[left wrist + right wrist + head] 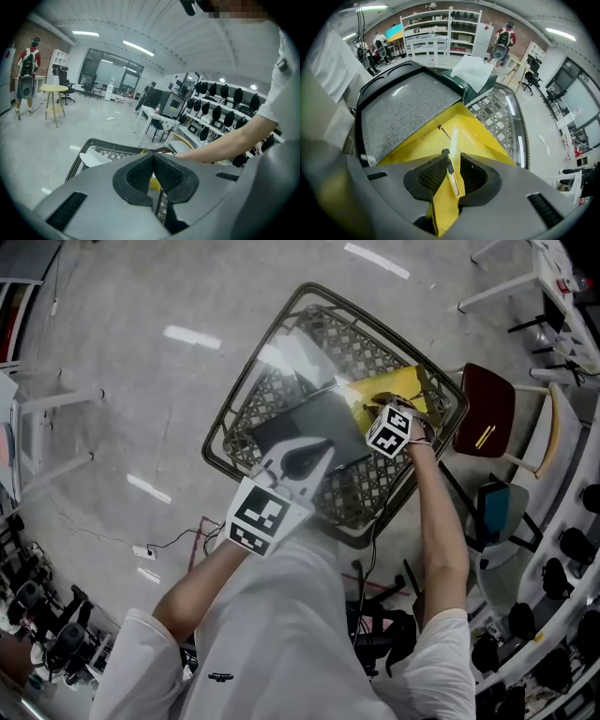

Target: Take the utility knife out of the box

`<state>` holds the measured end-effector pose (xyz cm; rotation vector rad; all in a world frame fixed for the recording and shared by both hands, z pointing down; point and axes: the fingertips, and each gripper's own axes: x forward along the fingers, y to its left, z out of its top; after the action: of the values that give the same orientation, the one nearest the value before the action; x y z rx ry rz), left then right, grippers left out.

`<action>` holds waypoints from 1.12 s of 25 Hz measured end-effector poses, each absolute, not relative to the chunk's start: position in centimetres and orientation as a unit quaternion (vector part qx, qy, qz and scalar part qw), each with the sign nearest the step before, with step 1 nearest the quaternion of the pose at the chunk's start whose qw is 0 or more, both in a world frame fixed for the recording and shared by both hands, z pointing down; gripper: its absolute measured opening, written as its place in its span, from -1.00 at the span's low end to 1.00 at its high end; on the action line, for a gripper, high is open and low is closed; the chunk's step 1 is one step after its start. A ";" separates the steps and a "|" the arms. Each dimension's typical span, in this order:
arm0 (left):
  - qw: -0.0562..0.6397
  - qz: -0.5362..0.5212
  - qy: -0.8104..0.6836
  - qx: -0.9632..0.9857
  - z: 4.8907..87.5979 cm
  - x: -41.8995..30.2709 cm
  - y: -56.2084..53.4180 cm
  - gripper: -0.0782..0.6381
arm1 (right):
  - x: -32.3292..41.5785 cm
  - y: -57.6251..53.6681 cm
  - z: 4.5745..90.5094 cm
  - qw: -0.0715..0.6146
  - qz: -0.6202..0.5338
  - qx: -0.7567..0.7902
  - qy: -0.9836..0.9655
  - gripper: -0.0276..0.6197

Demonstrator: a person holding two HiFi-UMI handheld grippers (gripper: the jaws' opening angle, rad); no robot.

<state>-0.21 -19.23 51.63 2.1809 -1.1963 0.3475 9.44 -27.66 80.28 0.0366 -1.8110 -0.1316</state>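
Left gripper (306, 460) hangs near the head view's centre over the wire basket (367, 348), its fingers pressed together with nothing between them. At 2 o'clock from it, the right gripper (453, 164) has its fingers clamped on the yellow knife (444, 197), over the yellow box (478, 136) that lies in the basket beside a grey panel (408, 112).

In the head view, the cube of the right gripper (380, 412) hides its jaws and the utility knife (451, 183)
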 end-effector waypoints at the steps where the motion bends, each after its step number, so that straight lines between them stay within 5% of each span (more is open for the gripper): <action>1: 0.311 0.132 -0.453 0.825 51.7 -0.2 -19.2 -0.77 | 9.3 -27.6 80.5 0.618 -0.055 0.005 -0.784 -0.69; 10: 0.316 0.131 -0.461 0.819 51.8 -0.8 -18.5 -0.77 | 10.0 -26.4 82.5 0.648 -0.033 -0.063 -0.758 -0.63; 14: 0.317 0.129 -0.462 0.818 51.8 -1.0 -18.0 -0.77 | 9.8 -26.0 82.6 0.648 -0.027 -0.065 -0.759 -0.75; 28: 0.302 0.124 -0.456 0.828 50.7 -0.2 -15.8 -0.77 | 9.2 -26.2 78.8 0.594 -0.009 0.043 -0.803 -0.77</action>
<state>-0.25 -15.80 50.74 2.1952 -1.2091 0.3289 9.21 -26.16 78.82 0.0993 -1.8661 -0.0217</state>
